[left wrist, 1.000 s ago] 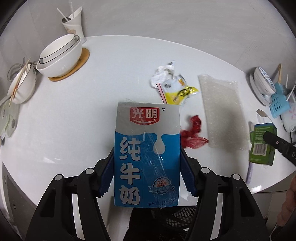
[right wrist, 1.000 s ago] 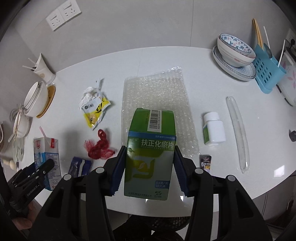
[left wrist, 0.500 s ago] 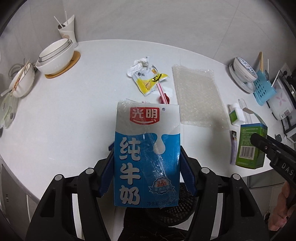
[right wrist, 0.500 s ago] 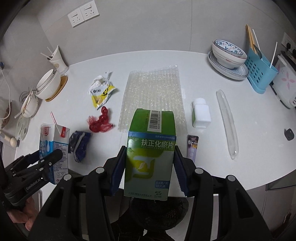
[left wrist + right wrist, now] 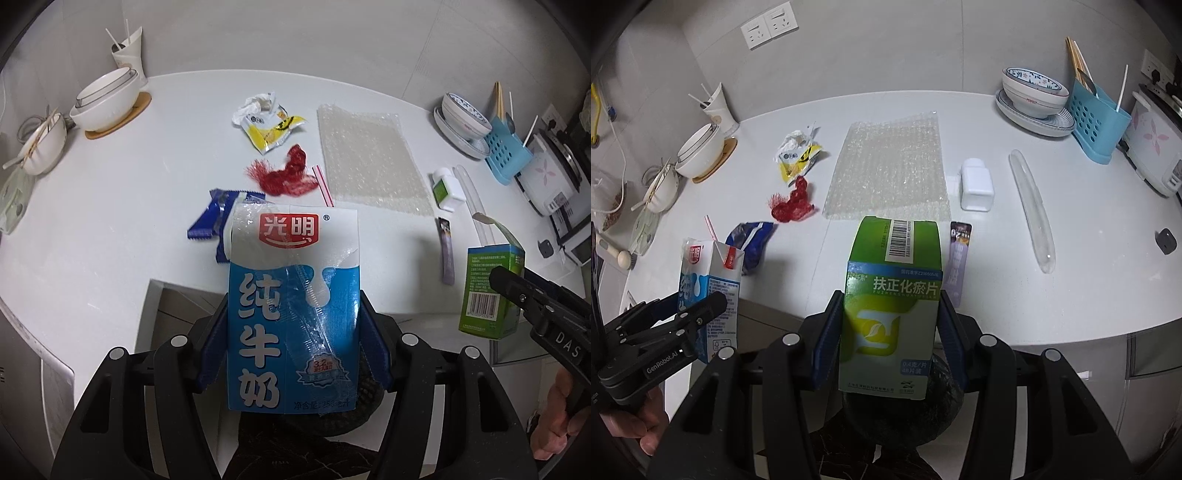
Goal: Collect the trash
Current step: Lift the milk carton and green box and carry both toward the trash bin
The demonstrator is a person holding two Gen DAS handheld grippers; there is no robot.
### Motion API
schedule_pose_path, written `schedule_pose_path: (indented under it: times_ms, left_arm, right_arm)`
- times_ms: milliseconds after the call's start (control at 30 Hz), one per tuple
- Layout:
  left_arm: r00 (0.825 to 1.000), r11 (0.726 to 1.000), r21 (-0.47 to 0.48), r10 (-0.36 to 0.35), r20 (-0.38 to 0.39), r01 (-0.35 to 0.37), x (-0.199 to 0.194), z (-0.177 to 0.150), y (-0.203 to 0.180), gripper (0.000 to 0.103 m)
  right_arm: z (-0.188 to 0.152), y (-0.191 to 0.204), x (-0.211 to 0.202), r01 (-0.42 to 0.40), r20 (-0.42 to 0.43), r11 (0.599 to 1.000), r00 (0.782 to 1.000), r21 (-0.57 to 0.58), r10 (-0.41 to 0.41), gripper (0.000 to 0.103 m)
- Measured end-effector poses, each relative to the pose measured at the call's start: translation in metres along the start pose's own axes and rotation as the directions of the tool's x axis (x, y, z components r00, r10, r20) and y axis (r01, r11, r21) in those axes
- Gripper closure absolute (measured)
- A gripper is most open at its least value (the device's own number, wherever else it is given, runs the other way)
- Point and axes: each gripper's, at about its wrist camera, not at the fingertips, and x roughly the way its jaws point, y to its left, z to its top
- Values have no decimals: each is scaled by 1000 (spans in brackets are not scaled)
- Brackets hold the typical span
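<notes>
Blue-and-white milk carton (image 5: 293,310) sits clamped upright in my left gripper (image 5: 293,341), blue pads pressing both sides, pink straw poking out the top. Green medicine box (image 5: 891,314) is clamped the same way in my right gripper (image 5: 888,339), barcode end facing away from the camera. Both loads hang off the near edge of the white table (image 5: 1052,280), over a dark round bin (image 5: 905,406) that I only see in part behind the box and carton. From the right wrist view the carton and left gripper show at lower left, with a hand (image 5: 631,421) on the handle.

Trash on the table: a red mesh scrap (image 5: 284,173) near the middle, a crumpled yellow wrapper (image 5: 267,125) just beyond it, a blue wrapper (image 5: 218,218) just behind the carton, a sheet of bubble wrap (image 5: 369,158) to the right of the mesh, a purple sachet (image 5: 958,266) beside the box, a small white bottle (image 5: 976,184) past it, and a long clear plastic case (image 5: 1030,210) further right.

Stacked bowls (image 5: 107,98) on a wooden mat sit far left; a patterned bowl (image 5: 1034,90) and a blue utensil rack (image 5: 1097,118) far right.
</notes>
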Motion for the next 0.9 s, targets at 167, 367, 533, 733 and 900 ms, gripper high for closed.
schedule_pose_path:
  times_ms: [167,367,533,733,900]
  left_arm:
    - [1000,1000,3,-6,-11,6,1,-23,-7,41]
    - [1000,1000,-4,-16,-19,15,4,-49,-15,41]
    - [999,1000,1,-23,-25,23,11,-68,-22,41]
    - [999,999,19,-31,-17,31,19,-84,-33,41]
    - [999,999,22,-39,-19,39,32,-97,-37,41]
  right_arm:
    - [-20,-3,-3,1,-2,1000,1000,-19,-1,56]
    - [-47,-17,-6,5,-12,1000,1000,-16,-5,56]
    - [-67,-30,-6,8,-18,1000,1000,-7,-8,56]
    - [-92,-36,-3,8,-11,1000,1000,-23,-8,56]
    - [-110,-41,8,6,-30,1000,1000,-24,-7,56]
